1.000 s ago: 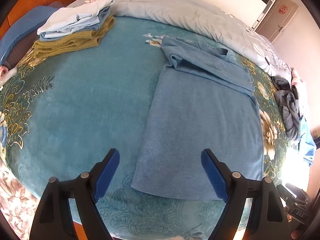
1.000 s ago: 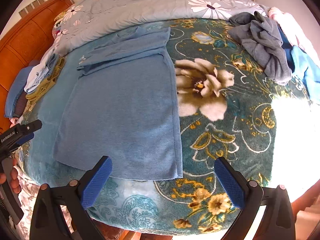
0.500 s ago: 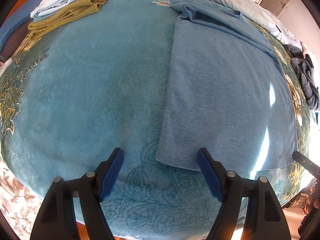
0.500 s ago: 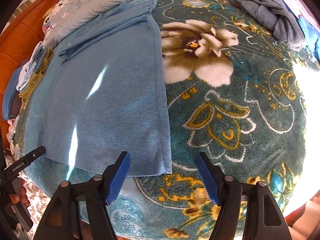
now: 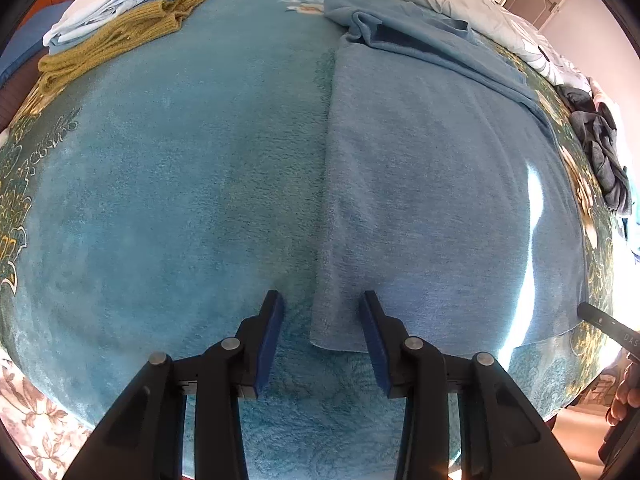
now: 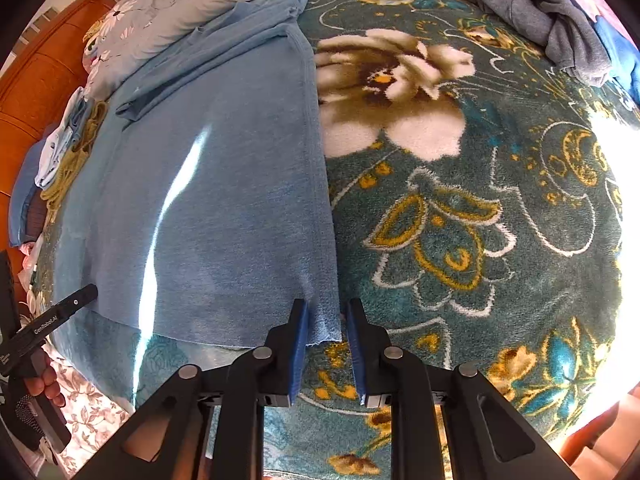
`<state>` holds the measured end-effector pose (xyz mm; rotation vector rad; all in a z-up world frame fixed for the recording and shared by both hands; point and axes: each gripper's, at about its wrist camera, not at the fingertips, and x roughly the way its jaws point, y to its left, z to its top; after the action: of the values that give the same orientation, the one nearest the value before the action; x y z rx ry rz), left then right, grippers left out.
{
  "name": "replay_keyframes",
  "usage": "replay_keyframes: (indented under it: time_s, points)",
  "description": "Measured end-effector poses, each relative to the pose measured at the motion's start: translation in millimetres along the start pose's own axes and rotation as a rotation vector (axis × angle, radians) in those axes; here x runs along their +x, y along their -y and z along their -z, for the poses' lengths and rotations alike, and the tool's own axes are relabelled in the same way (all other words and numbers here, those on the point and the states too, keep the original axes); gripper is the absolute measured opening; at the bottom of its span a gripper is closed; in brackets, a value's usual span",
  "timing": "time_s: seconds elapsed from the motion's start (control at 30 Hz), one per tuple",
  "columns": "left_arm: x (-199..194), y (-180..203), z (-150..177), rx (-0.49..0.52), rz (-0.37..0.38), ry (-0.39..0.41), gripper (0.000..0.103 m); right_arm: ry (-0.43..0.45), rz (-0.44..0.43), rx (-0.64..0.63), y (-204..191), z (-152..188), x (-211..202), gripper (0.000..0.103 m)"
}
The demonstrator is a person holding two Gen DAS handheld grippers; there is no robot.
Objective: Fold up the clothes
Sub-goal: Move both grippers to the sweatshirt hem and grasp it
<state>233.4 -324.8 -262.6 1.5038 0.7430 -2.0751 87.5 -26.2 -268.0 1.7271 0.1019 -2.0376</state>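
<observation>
While a second ago both were gaping, the left tongs (image 5: 320, 320) and right tongs (image 6: 325, 322) are narrowing, not yet clenched, around the blue garment (image 5: 432, 184) hem corners, readying the fold.

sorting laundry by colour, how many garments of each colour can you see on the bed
Blue: 1, the blue garment spread flat, its near corners between the fingers of the left gripper and right gripper
Light blue: 1, the folded light blue garment
Olive green: 1, the folded olive sweater under it
Grey: 1, the crumpled grey garment
Total: 4 that can be told apart
</observation>
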Motion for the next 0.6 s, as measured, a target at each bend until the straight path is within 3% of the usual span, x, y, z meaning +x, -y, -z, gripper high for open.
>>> replay_keyframes:
  time_s: [0.17, 0.3, 0.6]
  points:
    - [-0.6, -10.1, -1.5, -0.037, 0.032, -0.004, 0.037, -0.018, -0.036, 0.014, -0.4, 0.7, 2.0, 0.006]
    - [-2.6, -23.1, -3.4, -0.070, 0.064, -0.007, 0.030, -0.025, -0.051, 0.019, 1.2, 0.3, 1.4, 0.005]
    - [-4.3, -28.4, -4.8, -0.086, 0.115, -0.037, 0.029, -0.039, -0.053, 0.014, 1.9, -0.4, 1.7, 0.005]
